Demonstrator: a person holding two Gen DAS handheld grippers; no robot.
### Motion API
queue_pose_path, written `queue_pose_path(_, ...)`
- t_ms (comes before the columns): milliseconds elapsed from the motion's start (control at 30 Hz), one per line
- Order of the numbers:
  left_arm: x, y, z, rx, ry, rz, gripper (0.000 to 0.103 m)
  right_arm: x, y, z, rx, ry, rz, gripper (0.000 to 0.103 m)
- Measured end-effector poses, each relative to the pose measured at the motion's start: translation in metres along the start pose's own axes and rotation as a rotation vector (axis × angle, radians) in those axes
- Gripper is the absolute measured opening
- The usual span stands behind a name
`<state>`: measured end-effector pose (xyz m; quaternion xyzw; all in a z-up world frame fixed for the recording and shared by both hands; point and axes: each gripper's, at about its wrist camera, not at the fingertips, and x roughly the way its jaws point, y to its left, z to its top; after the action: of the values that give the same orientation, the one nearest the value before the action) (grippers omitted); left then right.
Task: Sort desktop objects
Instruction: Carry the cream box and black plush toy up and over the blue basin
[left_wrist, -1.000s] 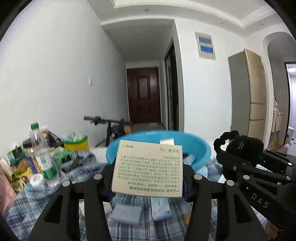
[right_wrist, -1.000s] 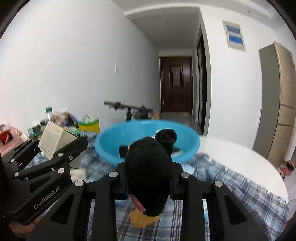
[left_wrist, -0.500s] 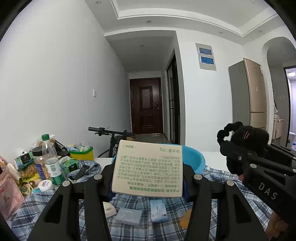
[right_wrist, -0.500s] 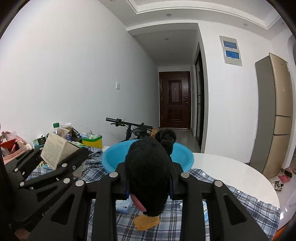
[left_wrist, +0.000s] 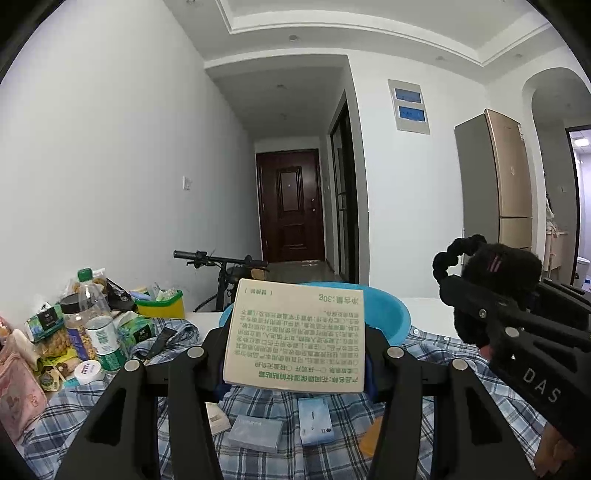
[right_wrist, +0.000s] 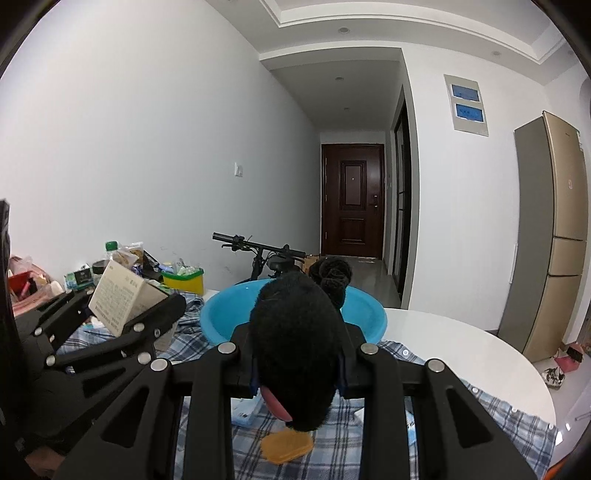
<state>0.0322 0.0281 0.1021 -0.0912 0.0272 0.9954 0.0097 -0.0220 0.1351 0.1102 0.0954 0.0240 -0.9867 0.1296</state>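
My left gripper (left_wrist: 295, 360) is shut on a small cream box with green print (left_wrist: 295, 338), held above the table; the box also shows in the right wrist view (right_wrist: 118, 301). My right gripper (right_wrist: 297, 373) is shut on a black furry plush toy (right_wrist: 295, 347) with a looped black tail and pink tongue; the toy also shows in the left wrist view (left_wrist: 498, 269). A blue plastic basin (right_wrist: 364, 314) stands on the table ahead of both grippers, also in the left wrist view (left_wrist: 391, 314). Both grippers are raised side by side in front of it.
A plaid cloth (left_wrist: 332, 458) covers the white round table (right_wrist: 461, 343). Flat packets (left_wrist: 314, 421), a grey pack (left_wrist: 255, 432) and an orange piece (right_wrist: 286, 446) lie on it. Bottles, snacks and a yellow-green tub (left_wrist: 162, 304) crowd the left. A bicycle (right_wrist: 266, 254) stands behind.
Both grippers have lifted and pulled back with their objects; the basin now sits lower and farther in both views and more of the table shows.
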Motion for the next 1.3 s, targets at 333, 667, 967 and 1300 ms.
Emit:
queue_pose_path(333, 0.077, 0.009, 0.034, 0.003, -0.026, 0.018, 0.055, 0.060, -0.013, 0.031, -0.025, 0.004, -0.019, 0.027)
queue_pose_path(667, 0.172, 0.027, 0.059, -0.026, -0.004, 0.035, 0.055, 0.143, -0.025, 0.060, -0.025, 0.012, -0.017, 0.027)
queue_pose_path(967, 0.252, 0.033, 0.061, -0.046, 0.051, 0.022, 0.055, 0.207, -0.043, 0.065, 0.005, 0.055, -0.021, 0.027)
queue_pose_path(1300, 0.285, 0.036, 0.055, -0.042, 0.101, 0.029, 0.055, 0.239, -0.052, 0.056, 0.029, 0.099, -0.016, 0.027)
